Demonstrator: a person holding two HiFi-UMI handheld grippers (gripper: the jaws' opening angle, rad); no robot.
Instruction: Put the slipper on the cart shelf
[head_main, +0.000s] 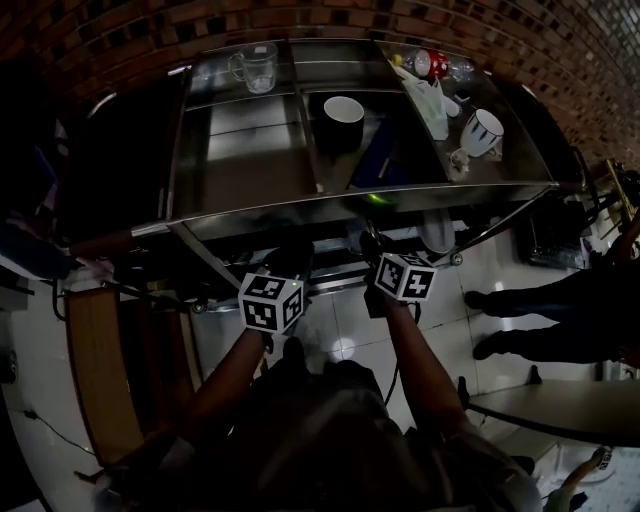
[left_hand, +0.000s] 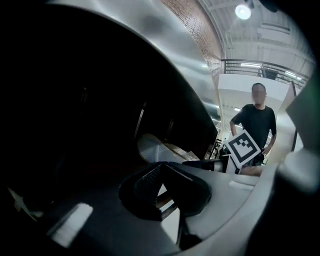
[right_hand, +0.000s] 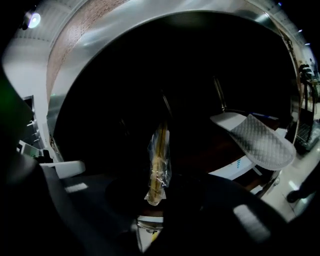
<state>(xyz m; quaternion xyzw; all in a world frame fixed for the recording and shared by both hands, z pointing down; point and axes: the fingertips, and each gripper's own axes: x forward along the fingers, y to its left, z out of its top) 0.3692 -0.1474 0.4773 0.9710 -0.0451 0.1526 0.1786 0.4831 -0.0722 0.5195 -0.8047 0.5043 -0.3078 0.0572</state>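
A grey quilted slipper (right_hand: 262, 141) lies on the cart's lower shelf, to the right of my right gripper (right_hand: 154, 200) and apart from it. That gripper is shut on a clear-wrapped pack of wooden sticks (right_hand: 157, 162), which stands upright from its jaws. My left gripper (left_hand: 161, 167) has its jaws together with nothing between them; a pale curved thing (left_hand: 152, 148) lies beyond it in the dark under the shelf. In the head view both marker cubes (head_main: 270, 302) (head_main: 405, 277) sit just below the cart's top edge (head_main: 360, 205), and the fingertips are hidden beneath it.
The steel top shelf holds a glass jug (head_main: 257, 66), a white bowl (head_main: 343, 112), cups (head_main: 482, 130) and a plastic bag (head_main: 430, 100). A person's legs and shoes (head_main: 505, 320) stand on the tiled floor at the right. A wooden board (head_main: 100, 360) is at the left.
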